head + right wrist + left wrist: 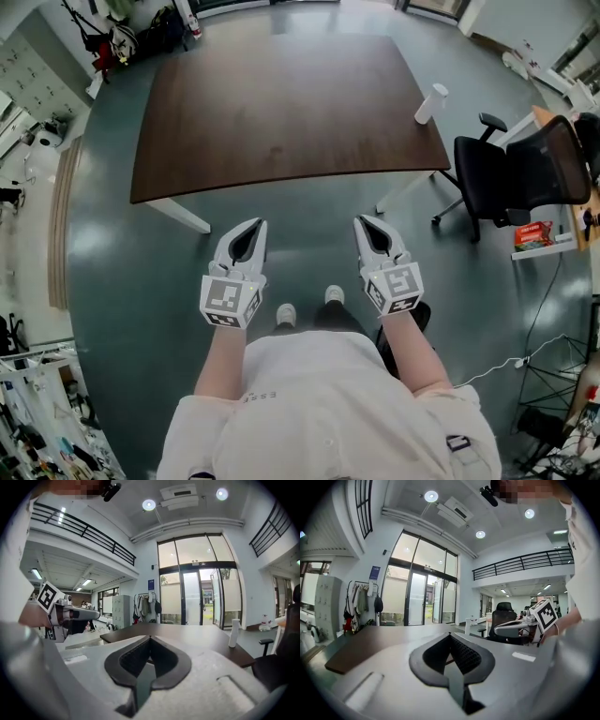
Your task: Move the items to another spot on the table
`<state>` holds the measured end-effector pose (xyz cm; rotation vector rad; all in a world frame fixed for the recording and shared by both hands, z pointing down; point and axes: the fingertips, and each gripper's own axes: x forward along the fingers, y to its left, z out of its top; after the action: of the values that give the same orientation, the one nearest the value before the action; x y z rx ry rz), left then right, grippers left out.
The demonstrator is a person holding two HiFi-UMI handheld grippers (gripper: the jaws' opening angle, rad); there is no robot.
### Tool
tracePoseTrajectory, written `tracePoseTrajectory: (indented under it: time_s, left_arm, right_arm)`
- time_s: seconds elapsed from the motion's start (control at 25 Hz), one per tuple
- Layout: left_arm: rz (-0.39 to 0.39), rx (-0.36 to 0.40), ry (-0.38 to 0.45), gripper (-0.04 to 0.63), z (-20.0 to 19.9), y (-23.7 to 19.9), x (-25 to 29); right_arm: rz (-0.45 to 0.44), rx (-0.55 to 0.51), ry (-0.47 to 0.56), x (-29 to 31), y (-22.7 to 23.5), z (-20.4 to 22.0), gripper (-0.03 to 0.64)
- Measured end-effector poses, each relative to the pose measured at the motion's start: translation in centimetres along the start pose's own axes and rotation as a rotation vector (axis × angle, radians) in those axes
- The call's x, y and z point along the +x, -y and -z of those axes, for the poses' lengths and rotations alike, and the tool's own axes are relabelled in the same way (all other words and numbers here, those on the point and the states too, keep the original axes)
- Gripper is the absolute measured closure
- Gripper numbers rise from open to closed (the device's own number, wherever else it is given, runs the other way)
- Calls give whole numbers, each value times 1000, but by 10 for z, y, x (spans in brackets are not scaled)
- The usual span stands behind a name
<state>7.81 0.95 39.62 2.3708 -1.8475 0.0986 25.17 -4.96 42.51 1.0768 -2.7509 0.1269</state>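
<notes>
- Two grippers hang over the floor, short of the counter's (281, 103) near edge. The left hand-held gripper (249, 228) and the right hand-held gripper (368, 225) each have their jaws pressed together with nothing between them.
- One white bottle (431, 103) stands upright at the counter's right edge, well apart from both grippers. It is too small to show any detail.
- Wide brown surface stretches to the bottle's left.
- A black office chair (511, 173) stands near the counter's right corner.
- The person's torso (323, 403) hides the floor below.

Head view looks steeply down; both gripper views face forward, sharing the table (281, 112).
</notes>
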Motion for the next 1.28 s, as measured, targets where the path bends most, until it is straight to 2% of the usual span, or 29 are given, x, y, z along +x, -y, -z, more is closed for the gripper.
tracePoseTrajectory:
  time_s: [0.24, 0.36, 0.6, 1.28]
  left_arm:
    - [-25, -39, -1, 578, 6, -36, -51]
    - [-13, -41, 8, 580, 7, -41, -61]
    - [7, -23, 19, 578, 9, -35, -67]
    - [7, -36, 37, 580, 9, -35, -59]
  right_arm:
    - [-2, -33, 28, 10, -69, -6, 629]
    - [-4, -49, 44, 11, -83, -11, 629]
    - [-14, -67, 43, 9, -90, -12, 628]
    - [-23, -96, 19, 11, -87, -10, 627]
